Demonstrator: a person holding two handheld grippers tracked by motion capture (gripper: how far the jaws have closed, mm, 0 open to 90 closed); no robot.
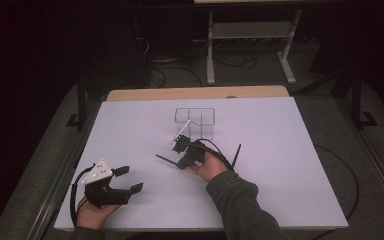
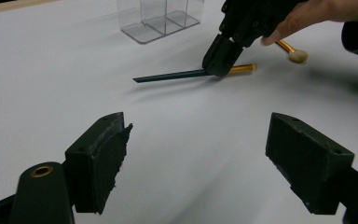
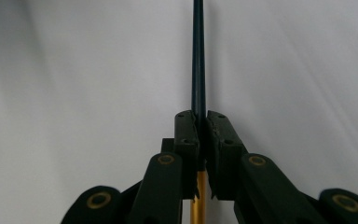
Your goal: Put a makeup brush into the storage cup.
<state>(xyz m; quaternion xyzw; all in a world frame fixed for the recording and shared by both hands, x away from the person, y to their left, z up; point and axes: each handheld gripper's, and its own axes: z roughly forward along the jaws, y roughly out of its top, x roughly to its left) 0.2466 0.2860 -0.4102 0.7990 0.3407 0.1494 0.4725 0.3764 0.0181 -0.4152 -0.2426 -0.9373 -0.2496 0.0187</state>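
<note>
While the left gripper (image 1: 130,180) rested near the front left corner of the white table (image 1: 280,150) with its jaws spread wide and nothing between them, the right gripper (image 1: 184,162) was clamped on a brush (image 2: 177,74) near the middle of the table. In the right gripper view the two pads (image 3: 186,135) pressed on the brush (image 3: 198,70) where its dark handle met a gold ferrule, the handle running straight away from the jaws over the table and the gold part passing back between them. In the left gripper view the brush lay low and almost level, its dark tapered end pointing left, the gold ferrule sticking out on the other side of the right gripper (image 2: 220,60); whether it touched the table or hung just above it could not be told. A second brush (image 2: 292,51) with a gold ferrule and a pale tip lay just behind, close under the person's right hand (image 2: 303,18). In the high view a dark stick (image 1: 236,156) lay on the table to the right of that hand (image 1: 211,167). A clear box (image 1: 195,120) with compartments stood just beyond the right gripper, toward the far edge, and a white stick (image 1: 179,133) leaned at its near side. The left hand (image 1: 92,212) held its gripper well apart from all of these.
</note>
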